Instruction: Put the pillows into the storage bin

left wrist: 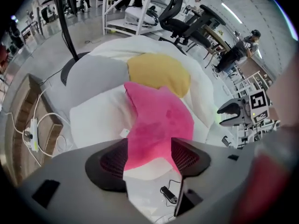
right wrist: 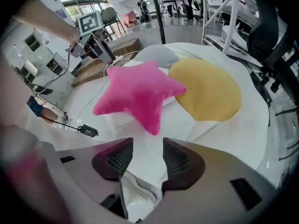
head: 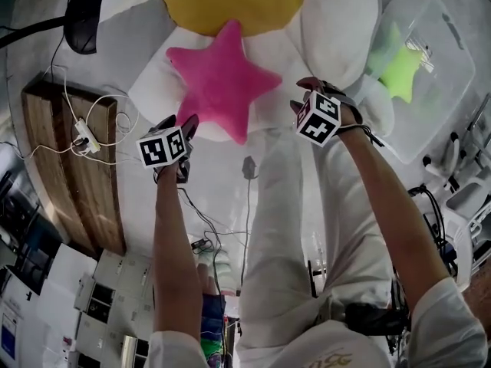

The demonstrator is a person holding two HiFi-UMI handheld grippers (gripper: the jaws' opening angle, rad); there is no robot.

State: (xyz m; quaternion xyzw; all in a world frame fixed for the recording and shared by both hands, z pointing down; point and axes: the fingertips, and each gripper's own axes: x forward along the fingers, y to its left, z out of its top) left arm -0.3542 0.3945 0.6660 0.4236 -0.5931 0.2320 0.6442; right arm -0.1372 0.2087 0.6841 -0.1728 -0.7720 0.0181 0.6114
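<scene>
pink star pillow lying on white flower cushion, outside clear bin. green star pillow inside bin. left tongs apart, star point between them, not gripped. right tongs apart, empty, just beside star.

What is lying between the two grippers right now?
The pink star pillow lies between the left gripper and the right gripper, on the big white flower cushion. The head view shows it best.
</scene>
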